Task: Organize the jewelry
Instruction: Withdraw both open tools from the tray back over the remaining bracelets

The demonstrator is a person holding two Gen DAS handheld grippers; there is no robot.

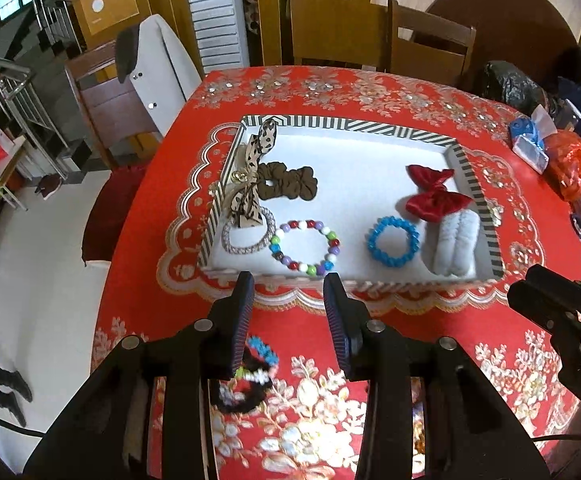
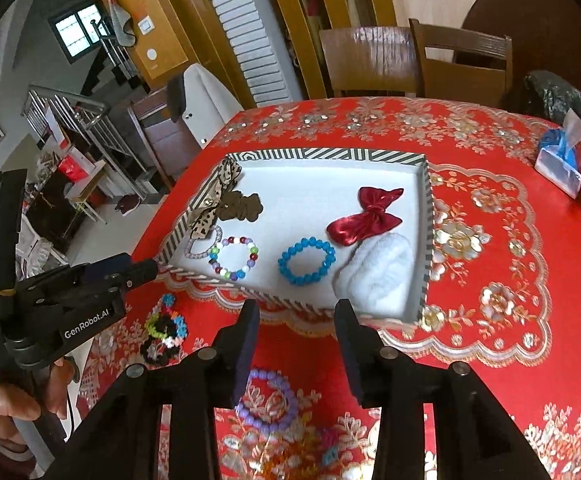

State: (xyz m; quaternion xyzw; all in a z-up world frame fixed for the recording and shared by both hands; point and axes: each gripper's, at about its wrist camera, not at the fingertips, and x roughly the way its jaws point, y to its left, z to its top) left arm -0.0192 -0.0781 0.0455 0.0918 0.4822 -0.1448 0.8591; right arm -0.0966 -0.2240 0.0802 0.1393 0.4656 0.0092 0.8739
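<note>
A striped-rim white tray [image 1: 475,184] [image 2: 427,216] sits on the red tablecloth. It holds a multicolour bead bracelet [image 1: 305,246] [image 2: 233,257], a blue bracelet [image 1: 393,241] [image 2: 305,261], a red bow [image 1: 434,193] [image 2: 366,216], a brown scrunchie [image 1: 288,181], a leopard bow [image 1: 250,184] and a white fluffy band [image 1: 454,246] [image 2: 374,272]. My left gripper [image 1: 288,284] is open just before the tray's near rim, above colourful hair ties [image 1: 250,376] [image 2: 166,328]. My right gripper [image 2: 296,312] is open, above a purple bead bracelet [image 2: 266,400].
Bags and a tissue pack [image 2: 558,156] clutter the table's right side. Wooden chairs [image 2: 462,60] stand behind the table. The table's left edge drops to the floor. More beaded pieces [image 2: 290,452] lie near the front edge.
</note>
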